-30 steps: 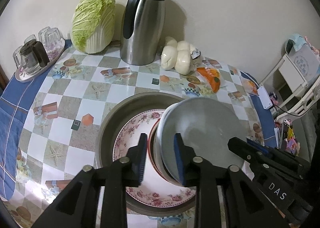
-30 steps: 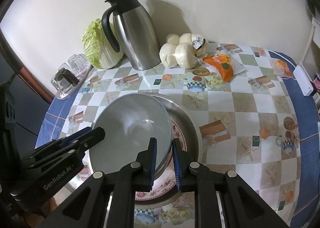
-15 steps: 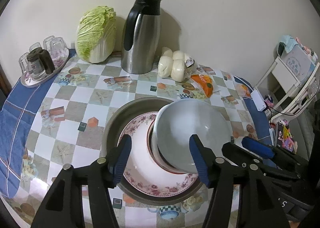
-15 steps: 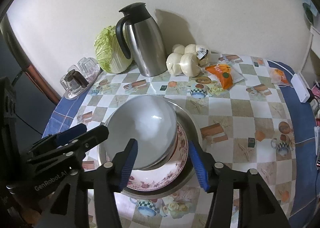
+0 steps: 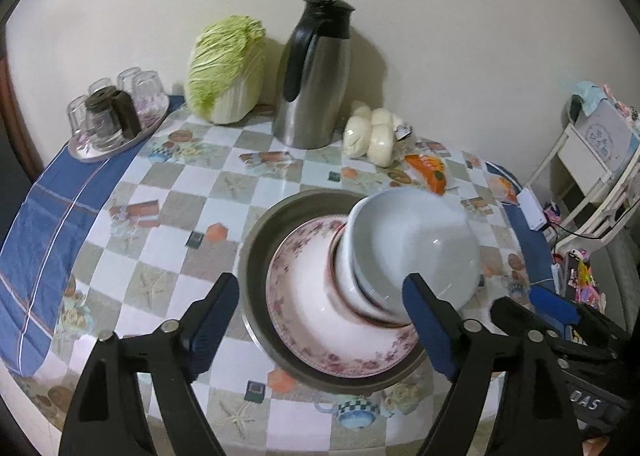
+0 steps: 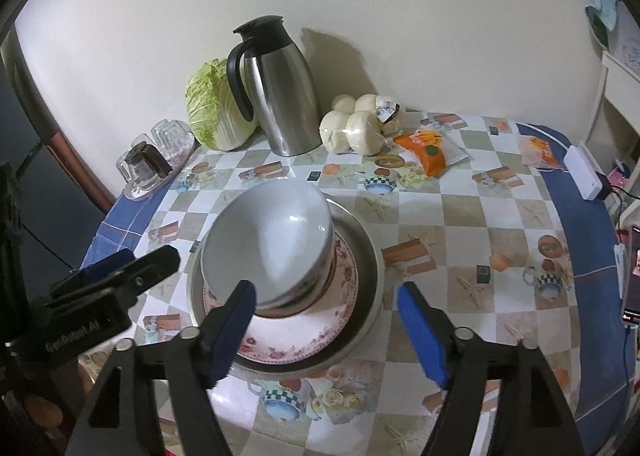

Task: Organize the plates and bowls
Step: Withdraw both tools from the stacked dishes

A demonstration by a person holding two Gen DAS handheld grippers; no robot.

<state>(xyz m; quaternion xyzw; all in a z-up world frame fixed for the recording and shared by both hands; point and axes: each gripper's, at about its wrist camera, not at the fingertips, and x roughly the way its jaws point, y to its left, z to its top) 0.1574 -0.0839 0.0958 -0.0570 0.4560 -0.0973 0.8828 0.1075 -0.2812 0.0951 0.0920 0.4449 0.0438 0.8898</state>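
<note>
Tray (image 5: 86, 150): far left of the counter (image 5: 168, 256), upturned glasses on it.
Cabbage (image 5: 226, 70): far side, against the wall.
Jug (image 5: 316, 76): just right of the cabbage.
Left hand-held gripper (image 5: 322, 322): jaws spread wide, holding nothing.
Basin (image 5: 254, 256): near centre; floral plate (image 5: 296, 312) lies inside.
Bowls (image 6: 268, 240): white, stacked on the plate, tilted; perhaps three, edges blurred.
Buns (image 6: 356, 126): bagged, right of the jug.
Right hand-held gripper (image 6: 326, 326): jaws wide apart, empty.

A plain cream wall (image 5: 440, 16) is backing the table (image 6: 500, 216), which is wearing a checkered cloth; a white rack (image 5: 592, 176) is standing beside it.
</note>
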